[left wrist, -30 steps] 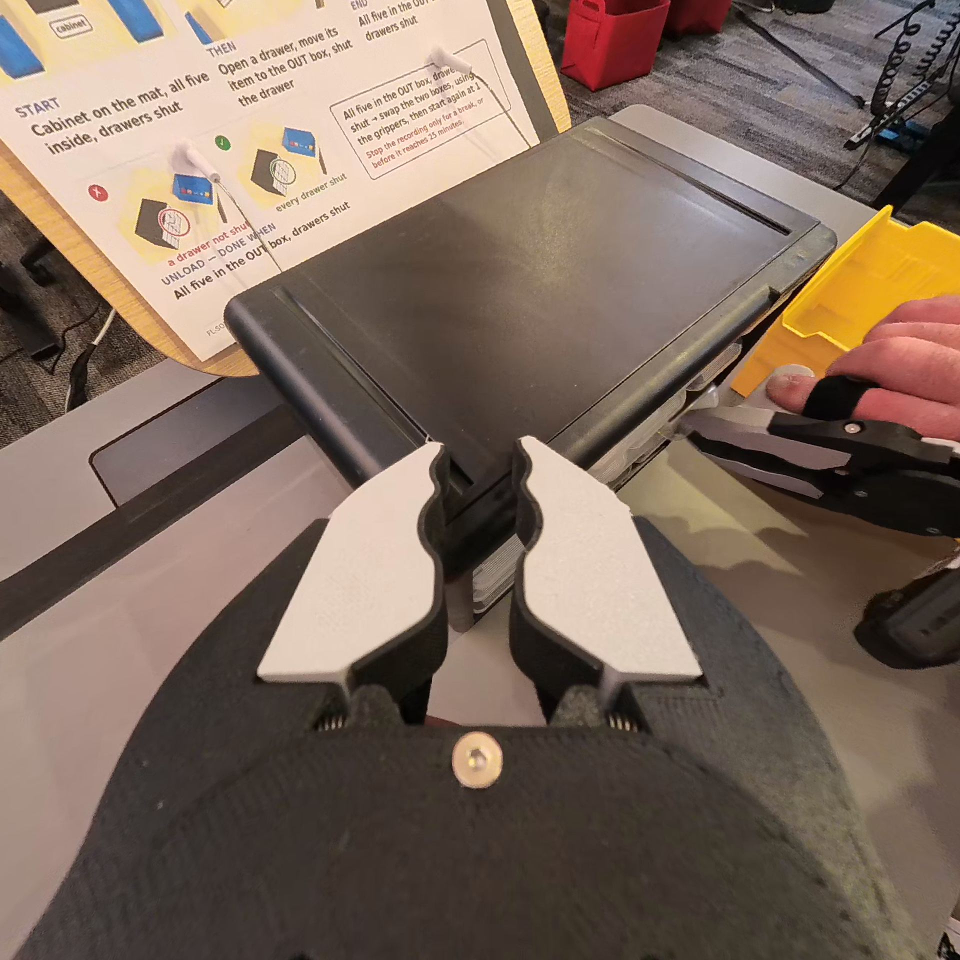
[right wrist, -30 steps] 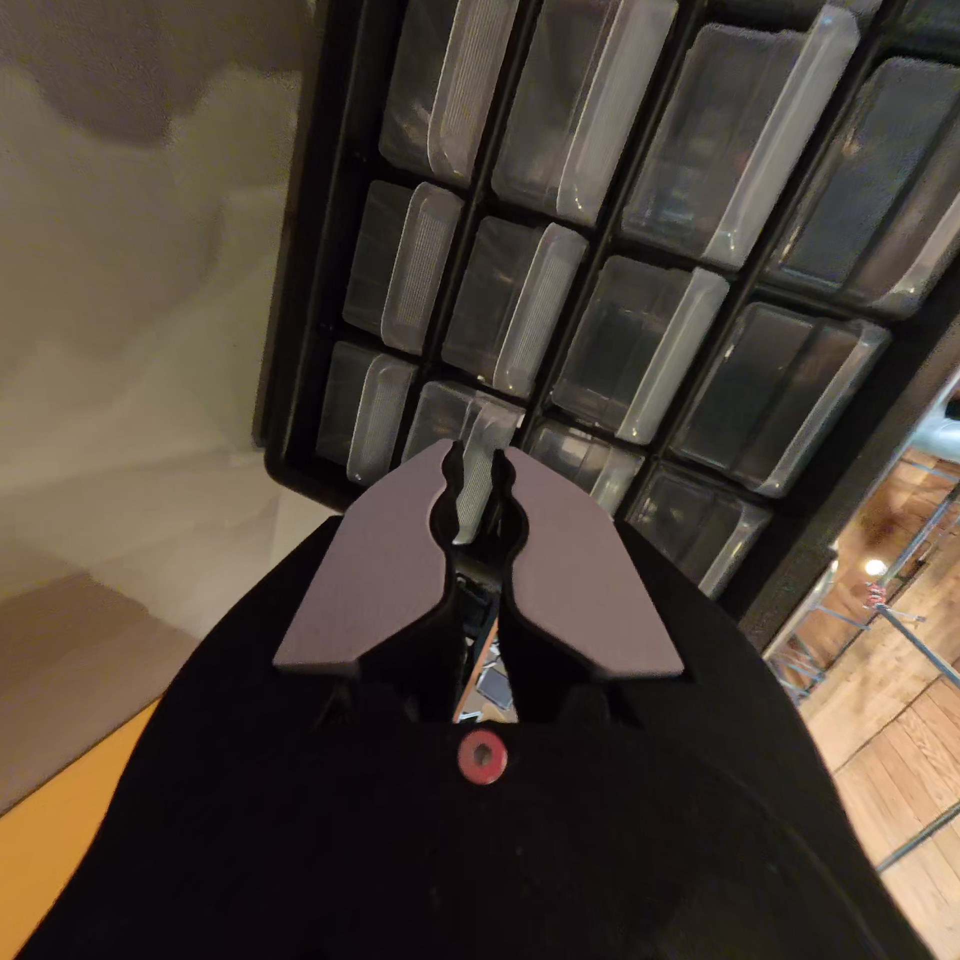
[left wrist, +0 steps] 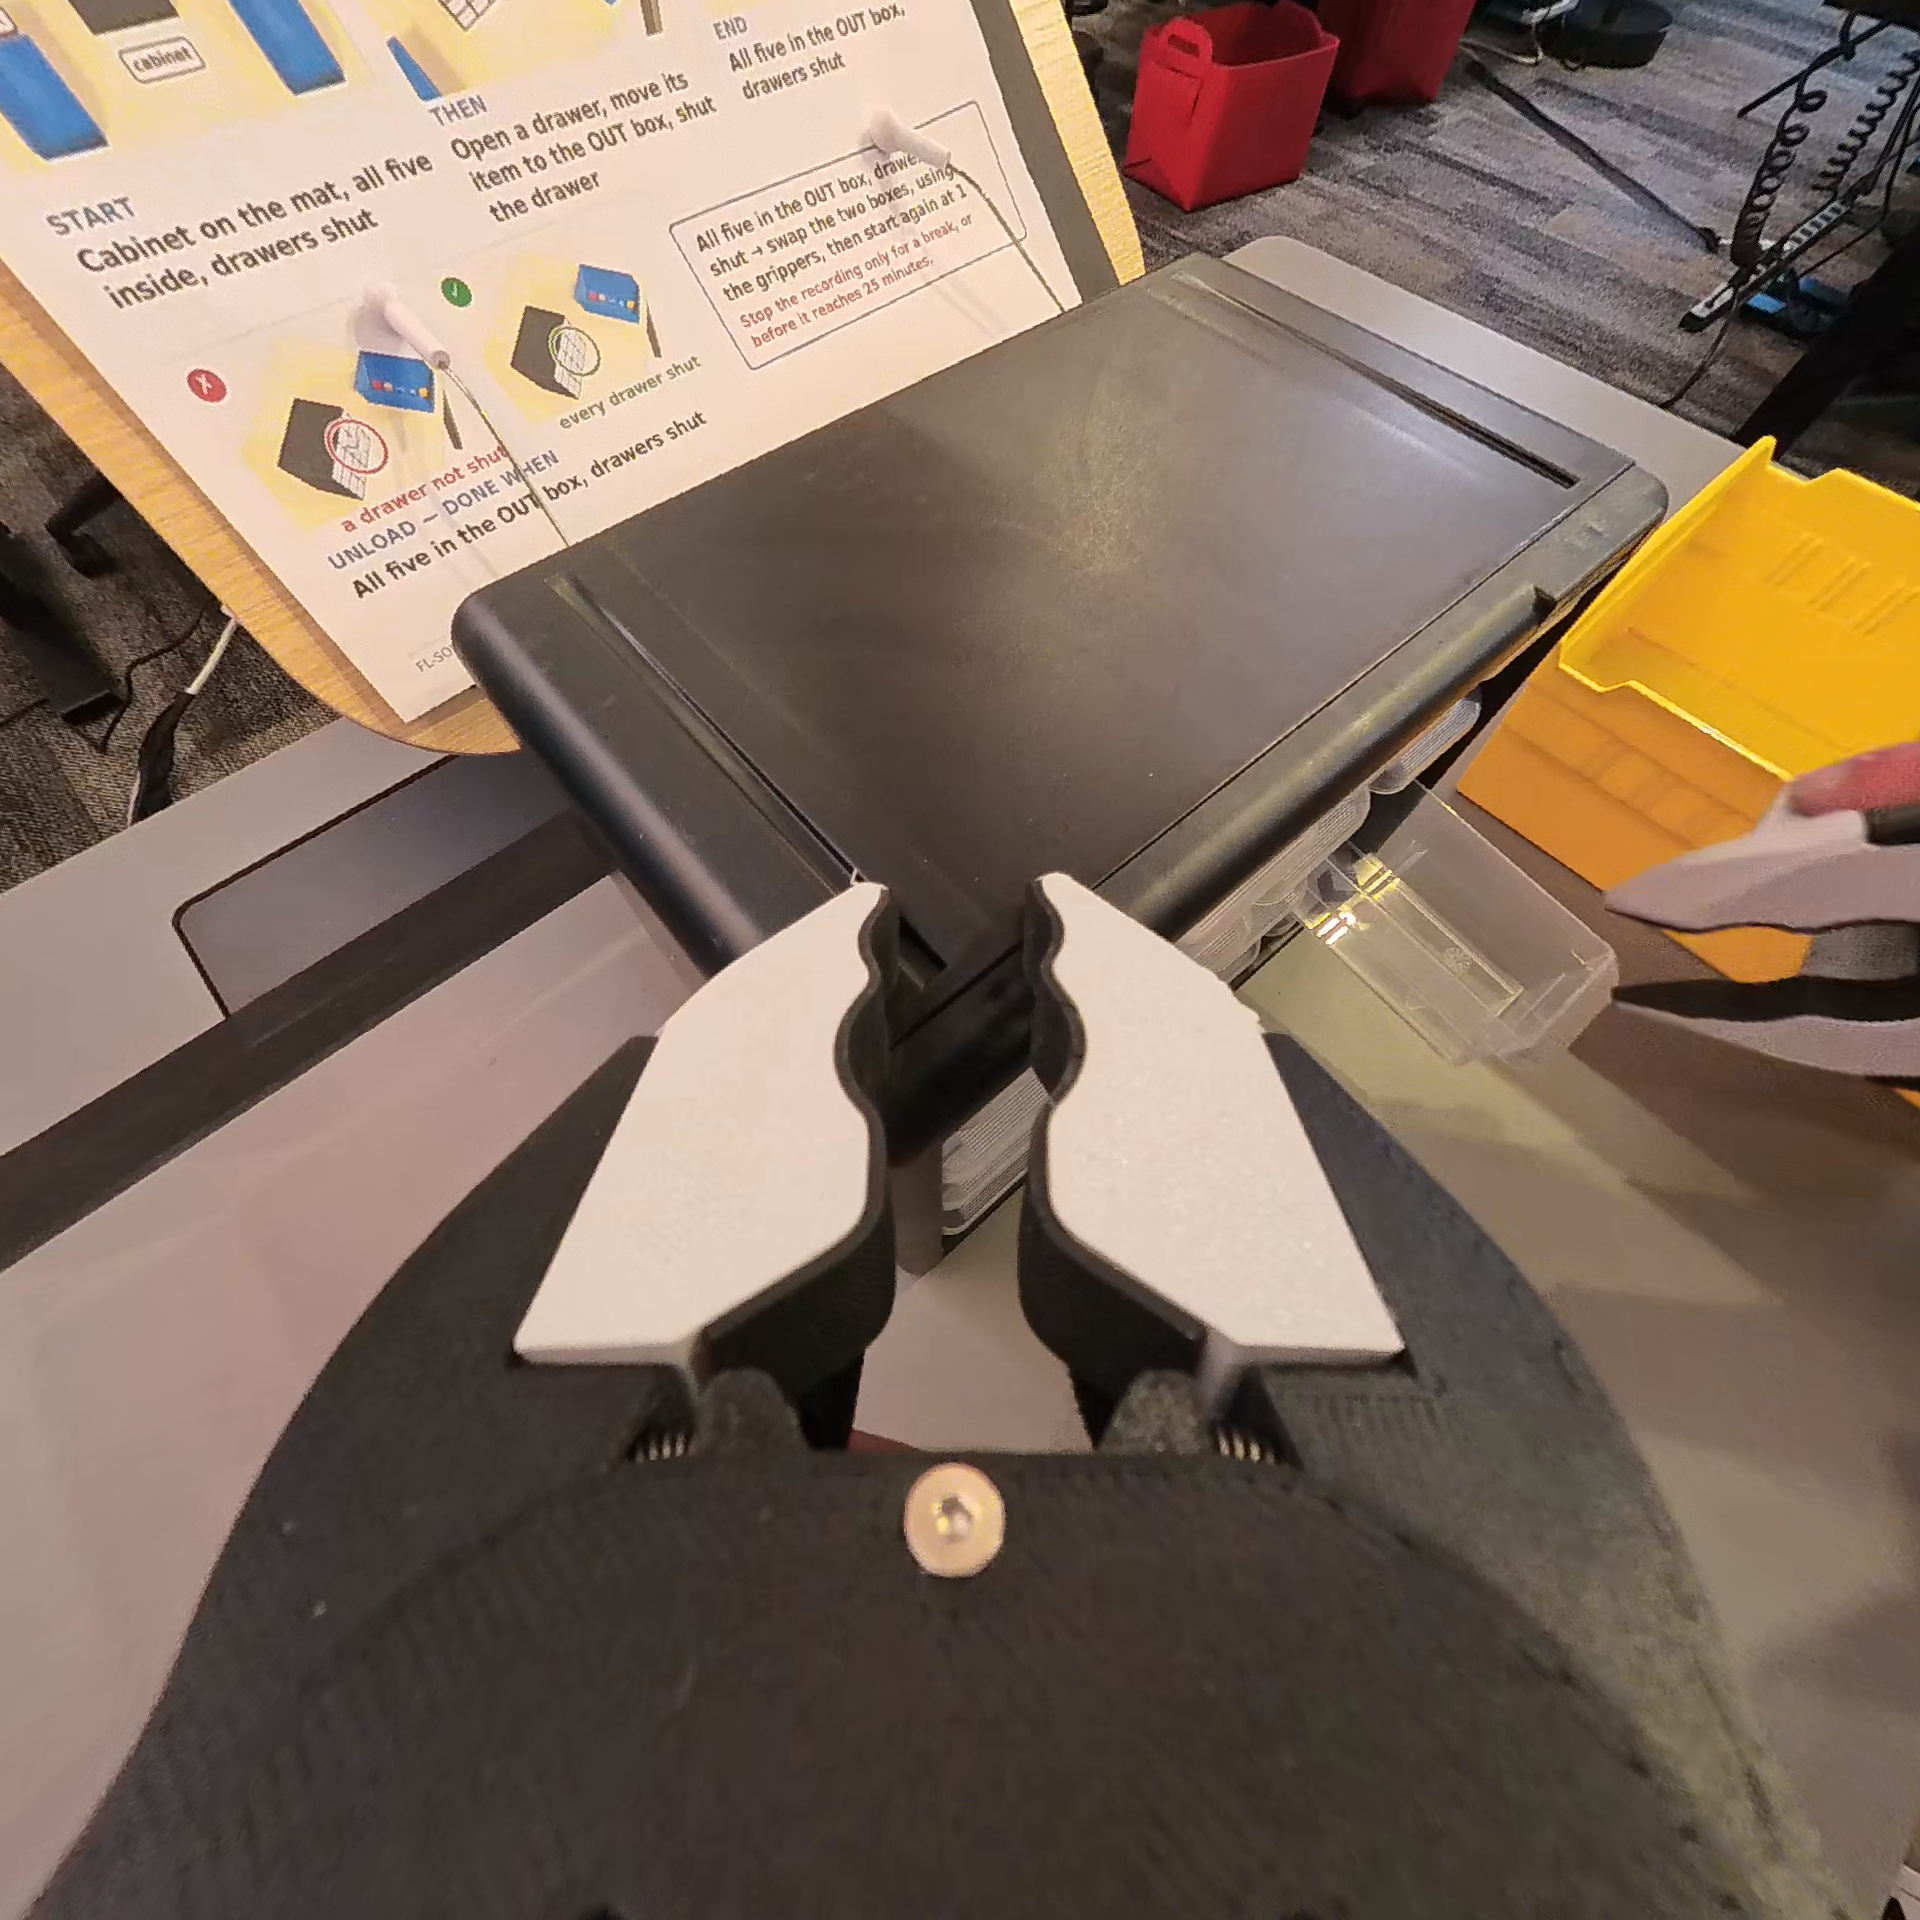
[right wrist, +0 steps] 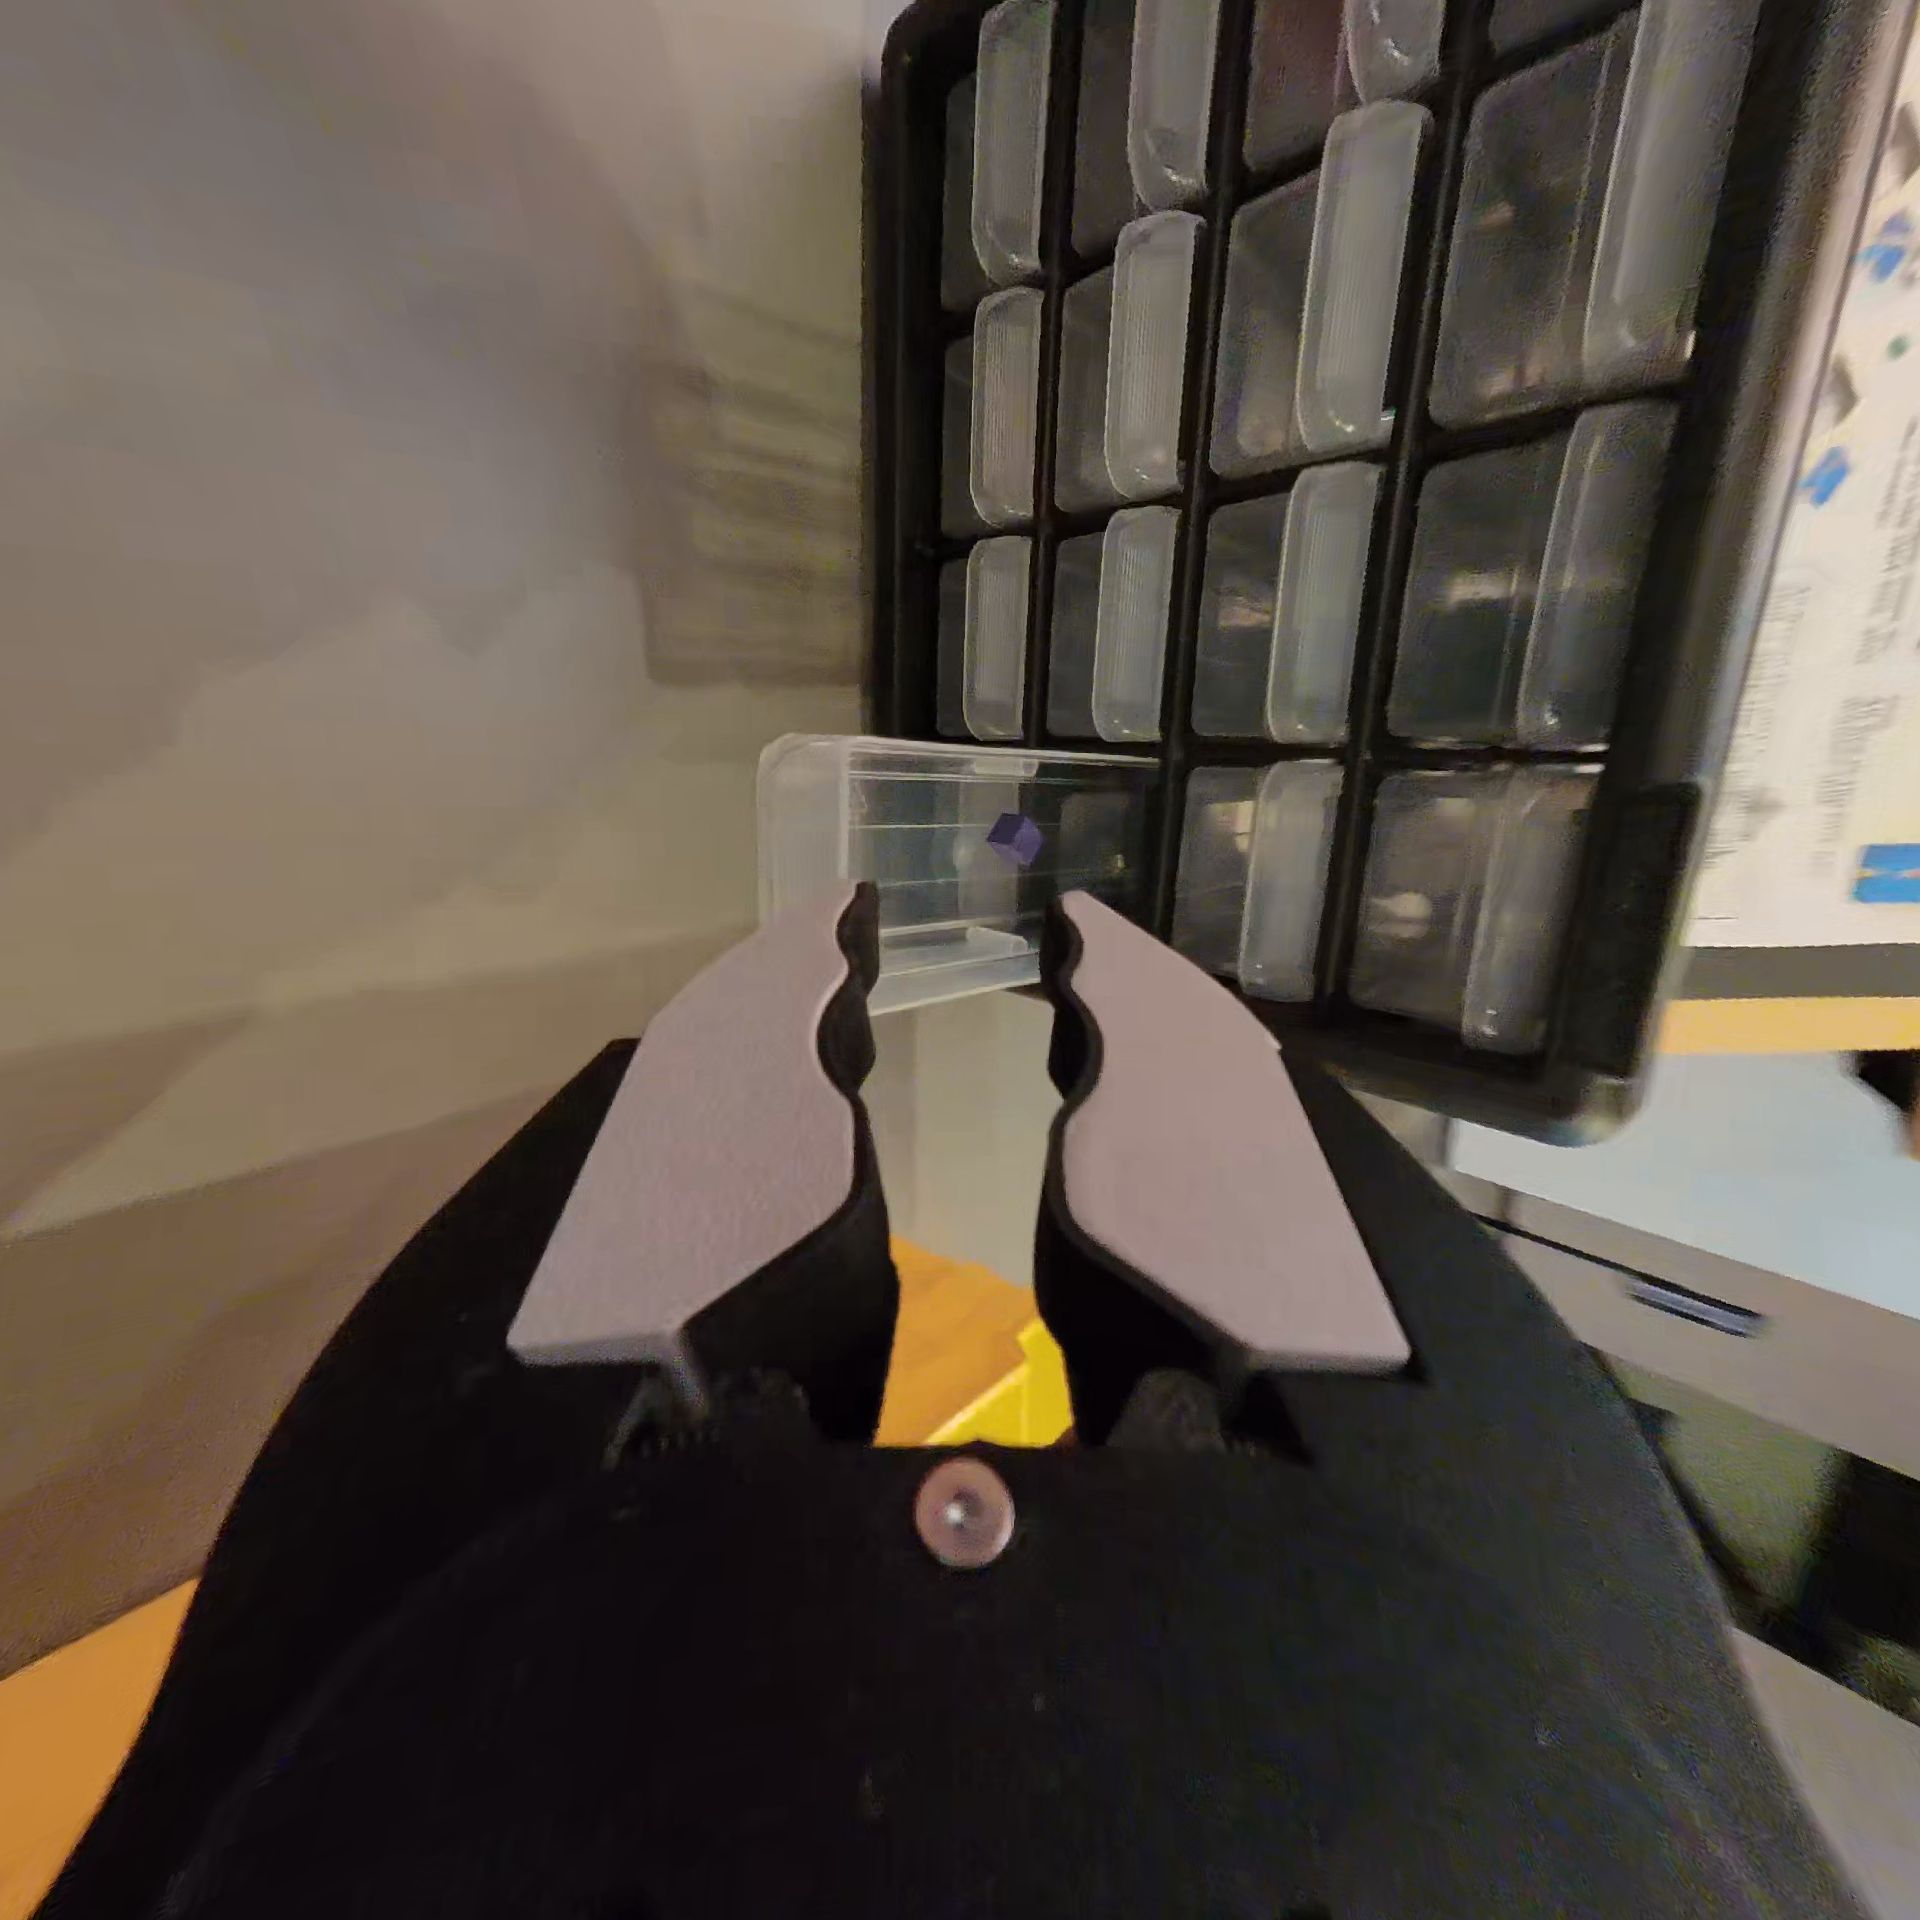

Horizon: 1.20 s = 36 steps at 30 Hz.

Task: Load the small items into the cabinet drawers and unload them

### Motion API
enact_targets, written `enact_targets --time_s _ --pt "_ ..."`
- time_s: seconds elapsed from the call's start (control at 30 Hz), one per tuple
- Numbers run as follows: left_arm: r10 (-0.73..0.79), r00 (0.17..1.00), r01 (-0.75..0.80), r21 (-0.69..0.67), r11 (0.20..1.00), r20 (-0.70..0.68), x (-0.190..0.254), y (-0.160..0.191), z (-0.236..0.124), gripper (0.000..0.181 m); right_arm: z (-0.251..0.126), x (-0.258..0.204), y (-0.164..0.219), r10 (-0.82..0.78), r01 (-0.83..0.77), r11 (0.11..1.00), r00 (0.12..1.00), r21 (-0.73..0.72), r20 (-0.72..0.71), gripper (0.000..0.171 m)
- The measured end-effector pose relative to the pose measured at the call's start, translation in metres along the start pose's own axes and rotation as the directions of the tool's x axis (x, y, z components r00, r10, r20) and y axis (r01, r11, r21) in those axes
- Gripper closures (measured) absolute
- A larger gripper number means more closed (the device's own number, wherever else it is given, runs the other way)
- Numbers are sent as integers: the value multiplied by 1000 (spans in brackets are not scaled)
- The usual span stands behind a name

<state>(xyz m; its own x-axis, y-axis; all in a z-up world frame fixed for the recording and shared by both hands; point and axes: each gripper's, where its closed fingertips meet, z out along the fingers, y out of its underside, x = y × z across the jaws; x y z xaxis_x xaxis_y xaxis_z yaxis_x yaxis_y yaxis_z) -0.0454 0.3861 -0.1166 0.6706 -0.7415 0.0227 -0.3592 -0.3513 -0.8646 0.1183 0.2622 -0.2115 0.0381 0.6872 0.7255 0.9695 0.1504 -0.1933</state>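
Clear drawer juts past cabinet edge, right tongs parted.

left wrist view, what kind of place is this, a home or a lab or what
Most likely a lab or office set up for recording demonstrations, not a home. An illustrated instruction poster stands behind the black drawer cabinet on a grey table, with grey office carpet, stands and coiled cables beyond.

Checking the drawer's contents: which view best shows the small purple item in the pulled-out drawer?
The right wrist view: the purple item shows through the clear pulled-out drawer. The left wrist view shows that drawer from above and farther off, with no item discernible.
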Motion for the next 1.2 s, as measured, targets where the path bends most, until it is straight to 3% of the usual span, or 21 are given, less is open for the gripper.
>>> enact_targets --time_s 0.1,0.23,0.57,0.8,1.07,1.2 --pt "-2 1000 2 2 1000 0 0 0 0 158 11 -16 5 66 -69 998 980 12 189 133" --pt "-2 1000 2 4 1000 -1 0 0 0 158 21 -32 2 60 -72 997 955 32 291 156" --pt "-2 1000 2 15 1000 -1 0 0 0 158 11 -53 9 4 -2 1000 947 -7 321 157" --pt "-3 1000 3 16 1000 0 0 0 0 158 7 -44 -1 49 -68 997 940 46 339 142" --pt "-2 1000 2 12 1000 -2 0 0 0 158 15 -2 2 245 -276 960 912 53 328 149" --pt "-4 1000 4 14 1000 -1 0 0 0 158 35 4 9 276 -288 958 901 -16 334 147"
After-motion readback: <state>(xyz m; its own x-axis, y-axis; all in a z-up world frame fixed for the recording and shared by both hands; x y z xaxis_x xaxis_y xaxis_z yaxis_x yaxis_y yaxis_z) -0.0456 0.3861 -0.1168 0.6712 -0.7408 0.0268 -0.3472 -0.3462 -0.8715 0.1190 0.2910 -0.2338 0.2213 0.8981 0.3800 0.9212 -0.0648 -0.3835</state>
